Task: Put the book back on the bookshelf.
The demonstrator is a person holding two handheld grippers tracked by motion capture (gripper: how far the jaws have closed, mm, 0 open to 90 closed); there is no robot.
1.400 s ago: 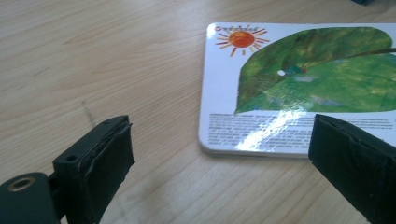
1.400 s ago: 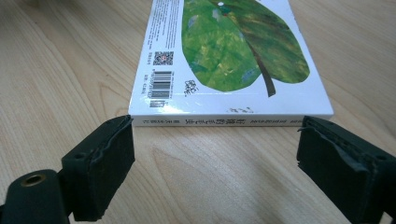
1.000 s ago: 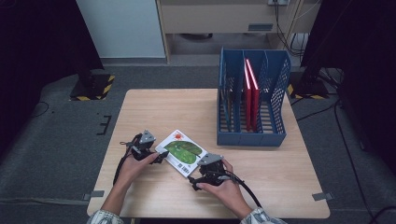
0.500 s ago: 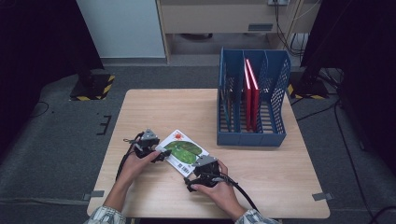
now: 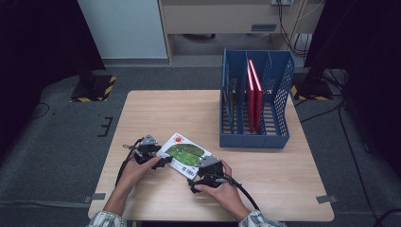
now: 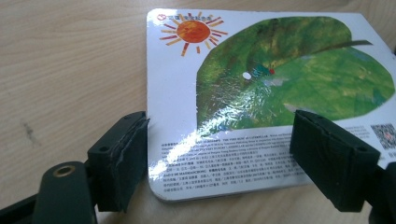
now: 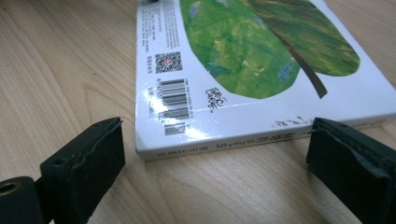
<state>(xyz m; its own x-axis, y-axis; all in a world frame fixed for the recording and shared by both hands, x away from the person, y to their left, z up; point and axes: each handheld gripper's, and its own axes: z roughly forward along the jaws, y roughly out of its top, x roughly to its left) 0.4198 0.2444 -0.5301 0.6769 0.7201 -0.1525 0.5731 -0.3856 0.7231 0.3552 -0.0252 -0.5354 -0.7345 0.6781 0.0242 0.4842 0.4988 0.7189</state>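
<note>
Wooden table (image 5: pixel 156 113): book (image 5: pixel 183 154), barcode, QR code; spine text illegible.

book's (image 6: pixel 261 98) small print unreadable, right corner cut off by frame edge

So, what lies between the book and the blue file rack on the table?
Only bare wooden table, as the high view shows: the book lies flat, apart from the blue file rack.

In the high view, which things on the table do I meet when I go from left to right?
left gripper → picture book → right gripper → blue file rack with red books standing in it.
</note>
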